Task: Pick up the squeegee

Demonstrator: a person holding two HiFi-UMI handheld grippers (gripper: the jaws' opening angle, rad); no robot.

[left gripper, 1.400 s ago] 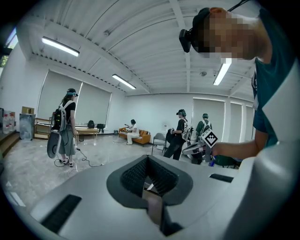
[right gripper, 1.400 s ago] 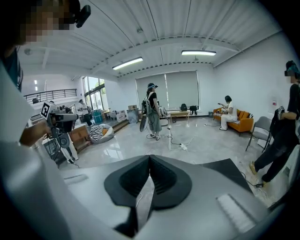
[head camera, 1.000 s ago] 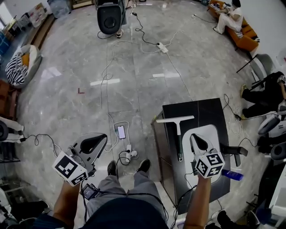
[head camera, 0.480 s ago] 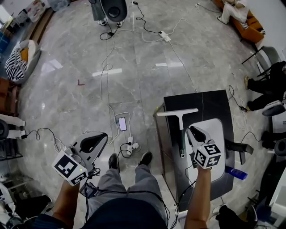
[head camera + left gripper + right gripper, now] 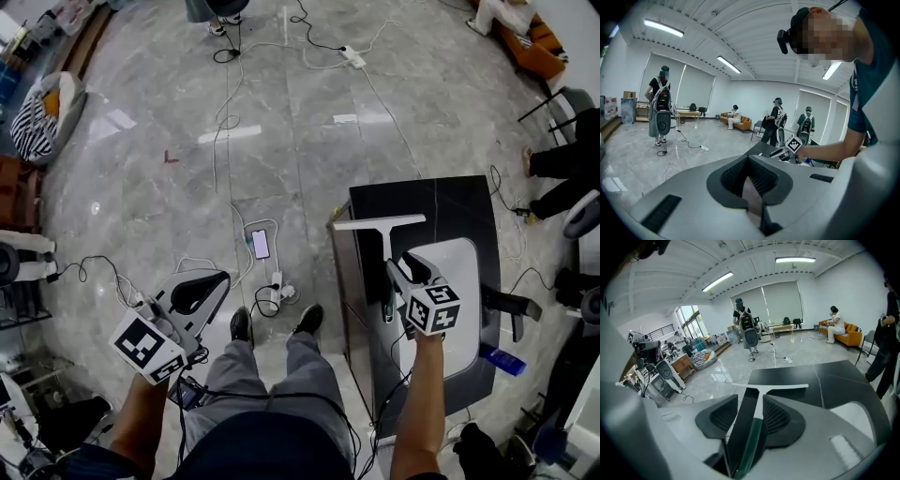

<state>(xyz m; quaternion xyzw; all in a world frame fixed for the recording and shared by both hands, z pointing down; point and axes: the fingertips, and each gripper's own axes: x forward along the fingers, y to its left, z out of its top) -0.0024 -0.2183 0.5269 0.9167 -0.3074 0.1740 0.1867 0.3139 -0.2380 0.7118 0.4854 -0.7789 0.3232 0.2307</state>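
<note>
The squeegee lies on a black table [image 5: 441, 211]. Its white blade [image 5: 379, 223] is at the far end and its dark green handle [image 5: 386, 291] points toward me. My right gripper [image 5: 403, 265] is low over the handle with its jaws opening. In the right gripper view the handle [image 5: 752, 437] runs between the two pads [image 5: 780, 416] with gaps at both sides, and the blade [image 5: 768, 386] lies beyond the right gripper [image 5: 751, 401]. My left gripper [image 5: 221, 279] hangs over the floor at the left, far from the table. The left gripper [image 5: 748, 159] has its tips together and holds nothing.
A white mat [image 5: 464, 281] covers the table's near right part. A blue object [image 5: 502, 358] lies right of the table. On the floor are cables, a power strip [image 5: 278, 295] and a phone [image 5: 260, 244]. My feet [image 5: 272, 323] stand left of the table. Several people stand around the room.
My right gripper has sunk onto the squeegee's handle and its jaws have gone from shut to wide apart around it. The left gripper has dropped slightly.
</note>
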